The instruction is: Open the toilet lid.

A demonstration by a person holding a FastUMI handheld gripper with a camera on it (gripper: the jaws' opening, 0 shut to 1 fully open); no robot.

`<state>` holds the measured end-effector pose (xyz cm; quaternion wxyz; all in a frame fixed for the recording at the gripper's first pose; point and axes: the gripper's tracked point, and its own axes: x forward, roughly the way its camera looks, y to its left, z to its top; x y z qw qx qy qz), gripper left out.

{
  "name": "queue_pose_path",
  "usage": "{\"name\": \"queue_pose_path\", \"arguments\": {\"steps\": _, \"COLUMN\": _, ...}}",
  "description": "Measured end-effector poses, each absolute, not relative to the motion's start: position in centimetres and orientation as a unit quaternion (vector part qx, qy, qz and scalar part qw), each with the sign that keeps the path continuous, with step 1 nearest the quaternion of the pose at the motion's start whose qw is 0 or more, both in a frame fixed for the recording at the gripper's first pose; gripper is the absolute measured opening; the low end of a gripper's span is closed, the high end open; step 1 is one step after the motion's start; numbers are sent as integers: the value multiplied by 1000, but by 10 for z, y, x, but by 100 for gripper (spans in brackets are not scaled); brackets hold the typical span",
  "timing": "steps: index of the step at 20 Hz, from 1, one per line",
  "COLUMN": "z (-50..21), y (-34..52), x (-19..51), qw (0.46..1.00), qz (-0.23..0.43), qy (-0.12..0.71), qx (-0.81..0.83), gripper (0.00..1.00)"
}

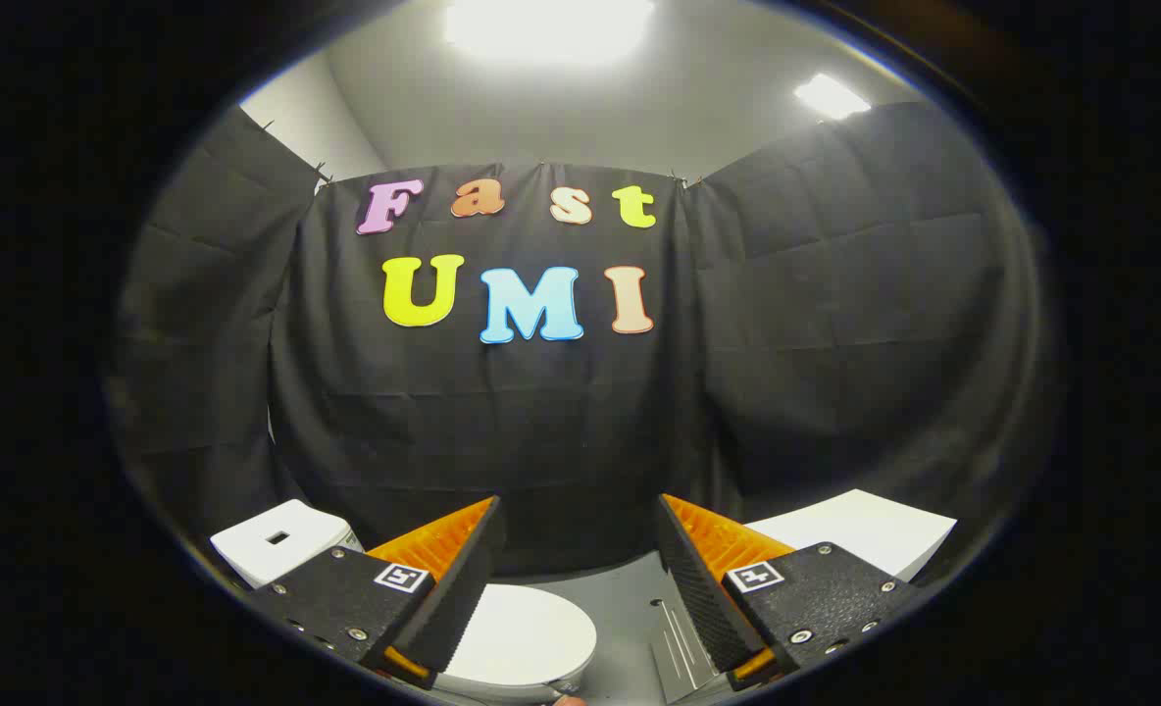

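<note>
Tool agape above shut toilet lid

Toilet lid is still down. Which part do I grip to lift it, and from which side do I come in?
Take the lid by its rounded front rim, opposite the tank, and hook under from the front. It lies flat and closed, so that edge probably swings up easiest. The gripper is open, above it.

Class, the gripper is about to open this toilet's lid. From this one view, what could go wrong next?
1. The gripper is open and high above the closed toilet lid, holding nothing; a fast descent could knock the lid.
2. The lid sits partly under the left finger, so its front edge may be hard to track.
3. The white cistern stands close behind; a flipped lid may bang it.
</note>
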<state>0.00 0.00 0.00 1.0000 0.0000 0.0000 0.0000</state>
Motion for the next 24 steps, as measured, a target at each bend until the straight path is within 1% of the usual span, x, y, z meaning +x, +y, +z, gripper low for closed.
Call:
{"name": "queue_pose_path", "arguments": {"steps": 4, "z": -7, "y": -8, "x": 2, "qw": 1000, "qz": -11, "qy": 12, "qx": -16, "gripper": 95}}
{"name": "queue_pose_path", "arguments": {"steps": 8, "z": -10, "y": -4, "x": 1, "qw": 1000, "qz": -3, "qy": 19, "qx": -2, "gripper": 95}}
{"name": "queue_pose_path", "arguments": {"steps": 17, "z": -8, "y": -6, "x": 1, "qw": 1000, "qz": -11, "qy": 7, "qx": -11, "gripper": 95}}
{"name": "queue_pose_path", "arguments": {"steps": 20, "z": -6, "y": -11, "x": 2, "qw": 999, "qz": -34, "qy": -8, "qx": -13, "gripper": 95}}
{"name": "queue_pose_path", "arguments": {"steps": 24, "z": -17, "y": -1, "x": 6, "qw": 998, "qz": -33, "qy": -11, "qx": -49, "gripper": 95}}
